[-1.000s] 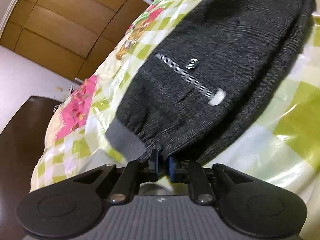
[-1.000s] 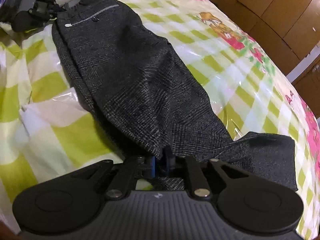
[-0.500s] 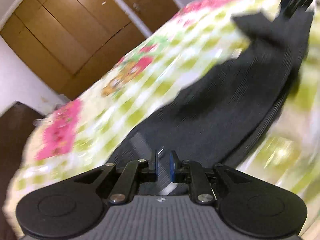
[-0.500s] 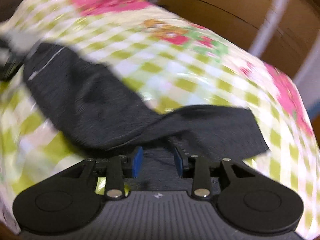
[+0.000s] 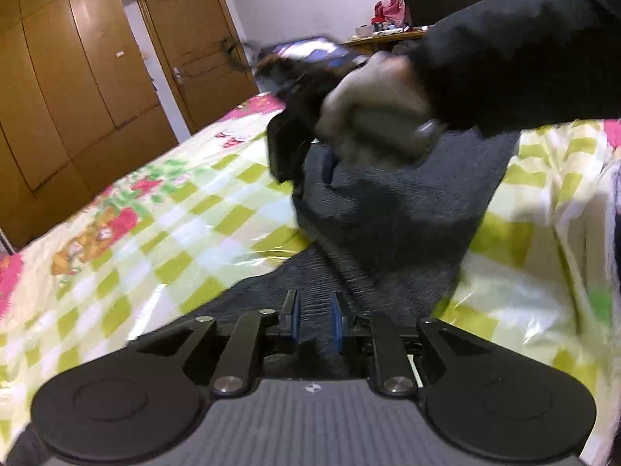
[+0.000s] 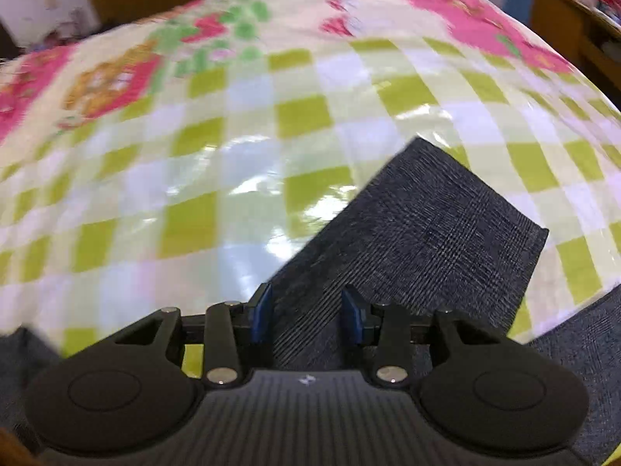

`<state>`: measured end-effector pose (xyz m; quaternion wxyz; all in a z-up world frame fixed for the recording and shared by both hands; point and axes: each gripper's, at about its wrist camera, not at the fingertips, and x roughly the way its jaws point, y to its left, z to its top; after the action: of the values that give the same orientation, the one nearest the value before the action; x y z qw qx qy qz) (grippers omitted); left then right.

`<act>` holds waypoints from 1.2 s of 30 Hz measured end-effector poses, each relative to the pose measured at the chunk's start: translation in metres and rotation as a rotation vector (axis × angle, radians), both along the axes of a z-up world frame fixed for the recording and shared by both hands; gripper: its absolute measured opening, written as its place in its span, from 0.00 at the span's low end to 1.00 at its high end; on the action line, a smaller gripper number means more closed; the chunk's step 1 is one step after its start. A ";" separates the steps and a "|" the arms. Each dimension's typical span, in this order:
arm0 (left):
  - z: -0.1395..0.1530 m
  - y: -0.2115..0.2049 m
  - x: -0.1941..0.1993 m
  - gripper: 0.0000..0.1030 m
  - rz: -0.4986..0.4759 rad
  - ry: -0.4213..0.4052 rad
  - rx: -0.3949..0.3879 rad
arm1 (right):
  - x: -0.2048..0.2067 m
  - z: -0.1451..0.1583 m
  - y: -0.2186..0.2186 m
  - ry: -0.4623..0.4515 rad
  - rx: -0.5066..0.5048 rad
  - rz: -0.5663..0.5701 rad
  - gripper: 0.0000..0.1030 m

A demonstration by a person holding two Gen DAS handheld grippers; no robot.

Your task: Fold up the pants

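Dark grey checked pants (image 5: 403, 209) lie on a bed with a green-checked floral cover (image 5: 163, 209). In the left wrist view my left gripper (image 5: 315, 320) is open just above the fabric, its blue pads apart with nothing between them. Ahead, the person's hand holds my right gripper (image 5: 310, 163) over the pants. In the right wrist view my right gripper (image 6: 306, 312) is open, and a pant-leg end (image 6: 438, 233) lies flat on the cover (image 6: 233, 155) below and ahead of it.
Brown wardrobe doors (image 5: 66, 62) and a door (image 5: 194, 39) stand beyond the bed's left side. A desk with clutter (image 5: 388, 27) is at the back. A wooden piece of furniture (image 6: 574, 27) stands at the right of the bed.
Both grippers held the pants shut a second ago, swung them round on the bed, and have now opened and let go. The two grippers have come close together.
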<state>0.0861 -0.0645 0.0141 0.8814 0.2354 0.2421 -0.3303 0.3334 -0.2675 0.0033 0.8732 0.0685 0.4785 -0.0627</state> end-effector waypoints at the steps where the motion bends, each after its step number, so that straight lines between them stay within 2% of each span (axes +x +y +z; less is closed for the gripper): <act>1: -0.001 -0.002 -0.001 0.33 -0.005 0.009 -0.006 | 0.005 -0.007 -0.002 0.011 -0.017 -0.014 0.37; 3: -0.004 -0.010 -0.009 0.33 -0.010 -0.009 0.012 | 0.014 -0.018 -0.011 0.031 -0.018 -0.057 0.33; 6: -0.009 -0.019 -0.010 0.33 -0.016 -0.001 0.024 | 0.017 -0.015 -0.031 0.015 0.077 -0.133 0.32; 7: -0.006 -0.020 -0.014 0.33 -0.014 0.001 0.024 | 0.017 -0.012 -0.036 0.008 0.096 -0.154 0.35; 11: -0.006 -0.028 -0.008 0.33 -0.004 0.004 0.014 | 0.022 -0.005 -0.039 0.016 0.087 -0.173 0.38; 16: -0.006 -0.029 -0.012 0.33 -0.009 -0.037 0.011 | 0.027 -0.002 -0.035 0.008 0.163 -0.197 0.38; 22: -0.014 -0.028 -0.011 0.34 -0.015 0.012 -0.034 | 0.041 -0.016 -0.021 0.065 0.066 -0.193 0.42; 24: -0.014 -0.028 -0.013 0.34 -0.013 0.006 -0.034 | 0.043 -0.018 -0.017 0.073 0.017 -0.182 0.29; 25: -0.013 -0.027 -0.013 0.34 -0.013 0.005 -0.040 | 0.041 -0.017 -0.021 0.071 0.016 -0.185 0.03; 28: -0.009 -0.028 -0.011 0.34 -0.015 -0.012 -0.050 | 0.023 -0.007 -0.049 0.044 0.113 -0.207 0.03; 31: -0.002 -0.034 -0.009 0.34 -0.014 -0.059 -0.045 | -0.011 0.019 -0.080 -0.023 0.208 -0.242 0.03; 33: 0.008 -0.039 -0.009 0.34 -0.015 -0.083 -0.067 | -0.049 0.052 -0.103 -0.123 0.279 -0.241 0.03; 36: 0.015 -0.053 -0.014 0.34 -0.048 -0.106 -0.090 | -0.121 0.090 -0.130 -0.277 0.309 -0.236 0.03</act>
<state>0.0718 -0.1180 0.0293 0.8944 0.2184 0.1744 -0.3492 0.2126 -0.3979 0.0929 0.8963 0.2647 0.3466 -0.0801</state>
